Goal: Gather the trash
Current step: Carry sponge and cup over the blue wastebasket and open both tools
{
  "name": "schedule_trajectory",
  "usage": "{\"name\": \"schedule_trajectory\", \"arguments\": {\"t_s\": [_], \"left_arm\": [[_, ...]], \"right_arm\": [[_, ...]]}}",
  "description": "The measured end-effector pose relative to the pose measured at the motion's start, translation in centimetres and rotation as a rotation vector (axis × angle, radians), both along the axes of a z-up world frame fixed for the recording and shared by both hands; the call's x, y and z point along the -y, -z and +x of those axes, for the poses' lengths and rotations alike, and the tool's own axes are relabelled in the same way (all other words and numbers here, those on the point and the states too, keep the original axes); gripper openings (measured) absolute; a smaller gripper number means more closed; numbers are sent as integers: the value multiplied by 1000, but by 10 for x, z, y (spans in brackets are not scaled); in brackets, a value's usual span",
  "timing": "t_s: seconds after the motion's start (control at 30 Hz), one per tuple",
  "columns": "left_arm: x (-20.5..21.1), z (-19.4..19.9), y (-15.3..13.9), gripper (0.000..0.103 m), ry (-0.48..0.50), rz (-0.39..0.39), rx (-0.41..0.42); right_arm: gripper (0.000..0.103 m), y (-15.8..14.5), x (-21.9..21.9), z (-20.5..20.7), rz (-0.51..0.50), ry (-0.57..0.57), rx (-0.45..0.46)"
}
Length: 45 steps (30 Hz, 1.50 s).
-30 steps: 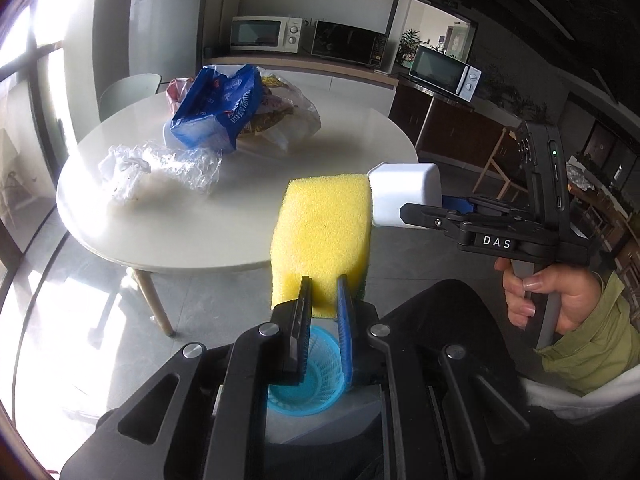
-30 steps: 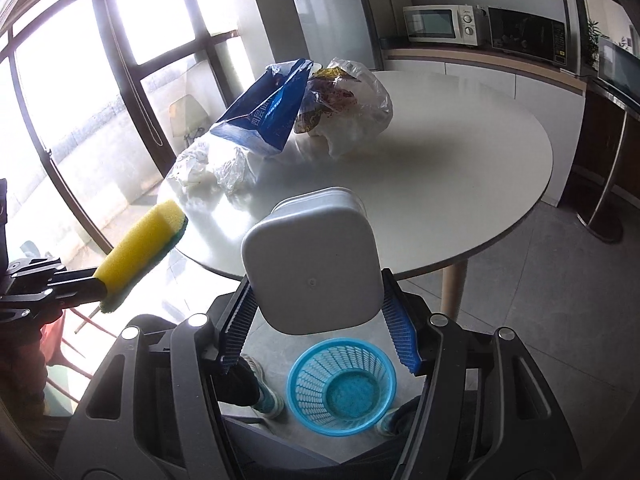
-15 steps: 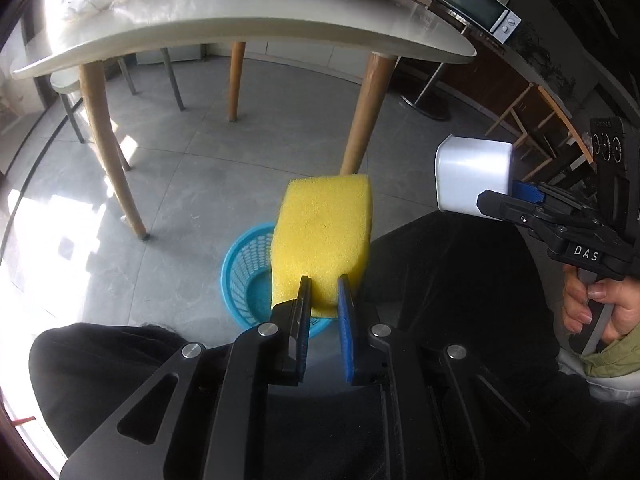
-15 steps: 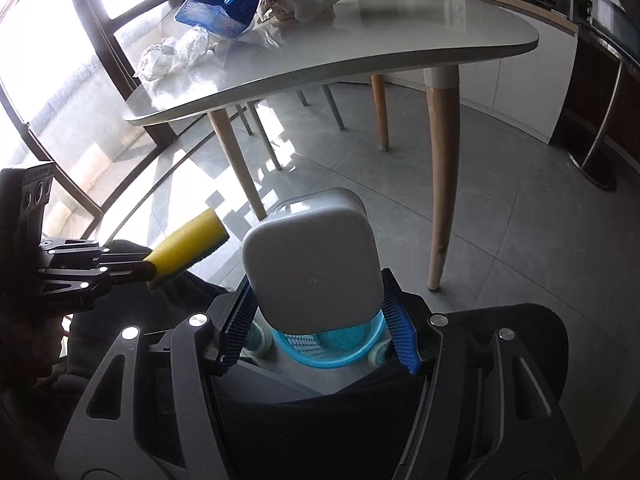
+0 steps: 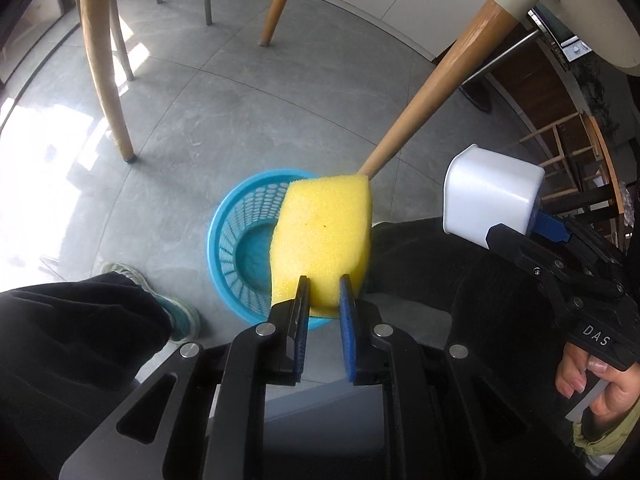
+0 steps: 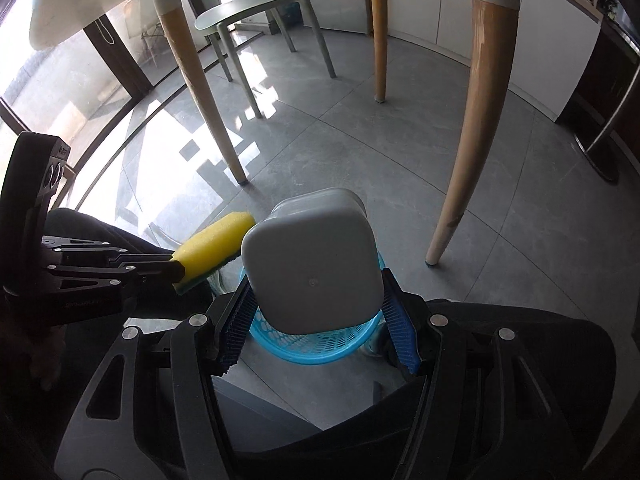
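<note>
My left gripper (image 5: 323, 290) is shut on a yellow sponge (image 5: 322, 240) and holds it just above a blue plastic waste basket (image 5: 236, 248) on the floor. My right gripper (image 6: 316, 308) is shut on a white square plastic container (image 6: 312, 272), held over the same basket (image 6: 316, 346). In the left wrist view the container (image 5: 490, 200) hangs to the right of the sponge. In the right wrist view the sponge (image 6: 212, 246) sits left of the container, almost touching it.
Grey tiled floor. Wooden table legs (image 5: 432, 92) (image 6: 468, 128) stand close behind the basket. A pale green chair (image 6: 248, 20) is farther back. The person's dark trousers and a shoe (image 5: 160, 304) flank the basket.
Both grippers have come down from table height to below the tabletop and tilted toward the floor. The sponge and the container now hang right over the blue basket.
</note>
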<state>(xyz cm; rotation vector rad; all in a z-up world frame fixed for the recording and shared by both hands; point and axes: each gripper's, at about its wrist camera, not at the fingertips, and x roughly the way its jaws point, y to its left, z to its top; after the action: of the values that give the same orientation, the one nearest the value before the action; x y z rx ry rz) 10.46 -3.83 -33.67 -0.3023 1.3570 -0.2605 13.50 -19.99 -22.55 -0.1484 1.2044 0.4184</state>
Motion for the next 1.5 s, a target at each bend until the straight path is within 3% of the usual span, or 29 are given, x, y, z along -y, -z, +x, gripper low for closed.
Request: {"name": "schedule_trajectory", "arguments": {"t_s": [0.27, 0.67, 0.8, 0.87, 0.93, 1.17, 1.5], "left_arm": [[-3, 26, 48, 13, -43, 13, -81], [-4, 50, 108, 14, -52, 49, -231], [-5, 54, 109, 16, -57, 37, -232], [-7, 58, 111, 23, -68, 4, -217], [-10, 61, 109, 31, -93, -10, -199], [-17, 59, 105, 32, -133, 36, -197], [-24, 30, 46, 32, -107, 85, -99]], "right_arm": [[57, 62, -7, 28, -33, 52, -171], [57, 152, -23, 48, -94, 94, -342], [57, 154, -20, 51, -72, 109, -361], [59, 158, -19, 53, -59, 117, -376], [69, 161, -15, 55, -43, 129, -390], [71, 156, -6, 56, -12, 169, -404], [71, 93, 9, 42, 39, 203, -285]]}}
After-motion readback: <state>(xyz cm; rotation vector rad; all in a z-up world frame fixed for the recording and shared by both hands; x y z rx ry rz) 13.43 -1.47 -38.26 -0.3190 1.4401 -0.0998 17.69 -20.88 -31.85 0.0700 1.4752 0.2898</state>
